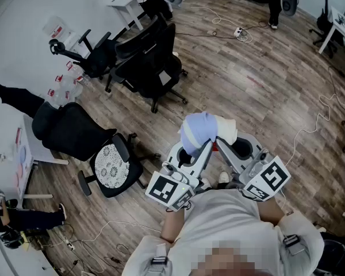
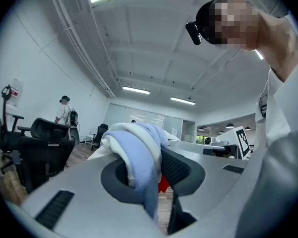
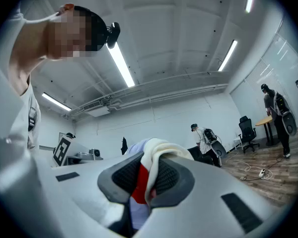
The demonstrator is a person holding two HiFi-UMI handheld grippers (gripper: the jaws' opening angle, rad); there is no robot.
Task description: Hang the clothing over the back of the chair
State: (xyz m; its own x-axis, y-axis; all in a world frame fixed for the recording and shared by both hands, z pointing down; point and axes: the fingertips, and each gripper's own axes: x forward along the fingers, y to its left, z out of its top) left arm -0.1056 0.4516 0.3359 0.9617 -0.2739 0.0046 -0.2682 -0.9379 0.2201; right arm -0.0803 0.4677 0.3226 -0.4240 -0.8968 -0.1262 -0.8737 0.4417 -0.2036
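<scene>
The clothing [image 1: 202, 130] is a bundled light-blue and white garment with a red part, held up in front of me over the wooden floor. My left gripper [image 1: 196, 149] is shut on its left side and my right gripper [image 1: 221, 145] on its right side. In the left gripper view the blue and white cloth [image 2: 139, 144] is draped over and pinched between the dark pads of the left gripper [image 2: 148, 175]. The right gripper view shows white and red cloth [image 3: 156, 150] clamped in the right gripper [image 3: 146, 180]. The black chair [image 1: 68, 132] with a patterned seat stands to my lower left, apart from both grippers.
Two more black office chairs [image 1: 152, 68] stand further off at upper left. Cables [image 1: 319, 119] trail over the floor at right and far ahead. A white desk [image 1: 29, 154] sits behind the patterned chair. People stand in the distance [image 3: 208, 138].
</scene>
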